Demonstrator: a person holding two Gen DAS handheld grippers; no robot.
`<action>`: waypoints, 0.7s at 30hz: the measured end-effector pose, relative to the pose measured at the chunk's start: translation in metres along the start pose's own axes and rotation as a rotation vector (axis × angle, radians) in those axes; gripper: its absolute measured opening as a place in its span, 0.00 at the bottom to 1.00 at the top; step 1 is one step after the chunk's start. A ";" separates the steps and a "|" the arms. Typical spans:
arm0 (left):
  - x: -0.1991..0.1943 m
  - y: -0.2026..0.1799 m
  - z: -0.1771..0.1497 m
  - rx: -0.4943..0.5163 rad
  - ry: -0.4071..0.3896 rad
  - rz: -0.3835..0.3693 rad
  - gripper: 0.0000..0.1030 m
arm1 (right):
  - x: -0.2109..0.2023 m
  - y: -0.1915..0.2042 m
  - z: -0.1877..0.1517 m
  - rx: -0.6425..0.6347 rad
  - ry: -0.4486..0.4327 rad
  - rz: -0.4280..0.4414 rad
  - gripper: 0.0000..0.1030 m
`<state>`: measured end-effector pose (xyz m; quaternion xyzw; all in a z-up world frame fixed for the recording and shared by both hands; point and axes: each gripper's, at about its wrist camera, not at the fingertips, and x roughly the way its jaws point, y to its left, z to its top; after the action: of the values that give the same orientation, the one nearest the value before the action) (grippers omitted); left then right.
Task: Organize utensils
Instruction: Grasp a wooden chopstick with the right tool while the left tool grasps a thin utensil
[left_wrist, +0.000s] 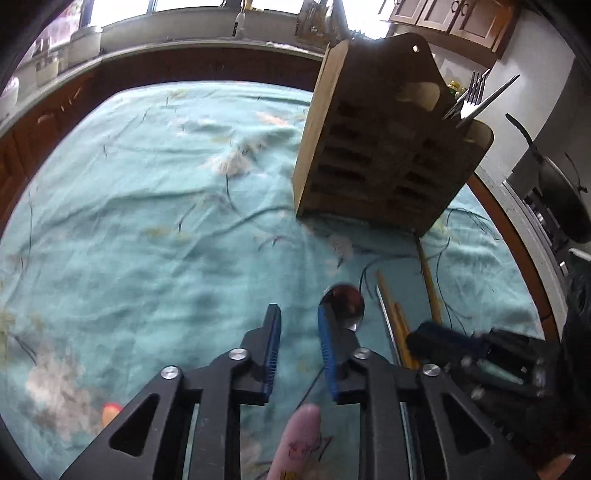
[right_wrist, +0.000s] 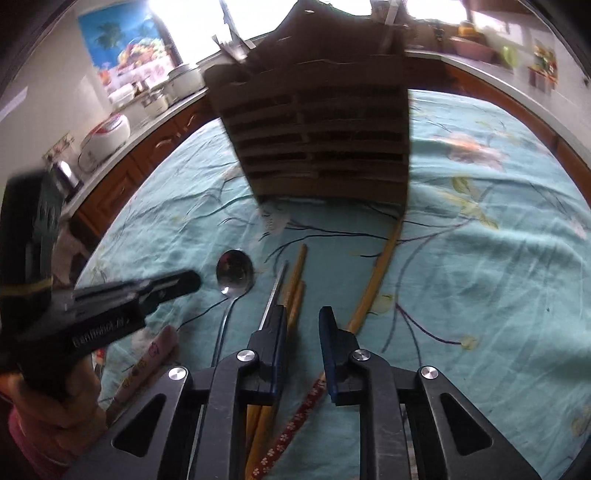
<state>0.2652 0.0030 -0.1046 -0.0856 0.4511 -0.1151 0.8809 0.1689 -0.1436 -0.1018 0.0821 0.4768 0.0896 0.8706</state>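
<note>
A wooden utensil holder (left_wrist: 384, 147) with slotted front stands on the teal cloth; forks (left_wrist: 476, 96) stick out of its top. It also shows in the right wrist view (right_wrist: 321, 136). A metal spoon (left_wrist: 345, 301) lies on the cloth just right of my left gripper (left_wrist: 299, 314), which is open and empty. Wooden chopsticks (right_wrist: 297, 280) and a metal rod lie beside the spoon (right_wrist: 234, 271). My right gripper (right_wrist: 303, 314) is open and empty above the chopsticks. A pink-handled utensil (right_wrist: 151, 360) lies at the left.
A long wooden stick (right_wrist: 375, 284) runs from the holder toward me. A red patterned chopstick (right_wrist: 295, 424) lies under my right gripper. Kitchen counters with rice cookers (right_wrist: 107, 136) ring the table. A wok (left_wrist: 561, 195) sits at the right.
</note>
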 end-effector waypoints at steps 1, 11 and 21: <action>0.000 -0.001 0.002 0.006 -0.003 -0.005 0.21 | 0.004 0.003 0.000 -0.020 0.022 -0.007 0.15; 0.007 -0.012 0.008 0.073 0.036 -0.007 0.24 | 0.010 -0.007 0.006 -0.042 0.075 -0.014 0.08; 0.028 -0.030 0.010 0.144 0.071 0.015 0.33 | 0.014 -0.016 0.011 0.006 0.068 0.052 0.06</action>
<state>0.2855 -0.0335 -0.1132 -0.0145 0.4733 -0.1435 0.8690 0.1870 -0.1563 -0.1104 0.0938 0.5041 0.1133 0.8510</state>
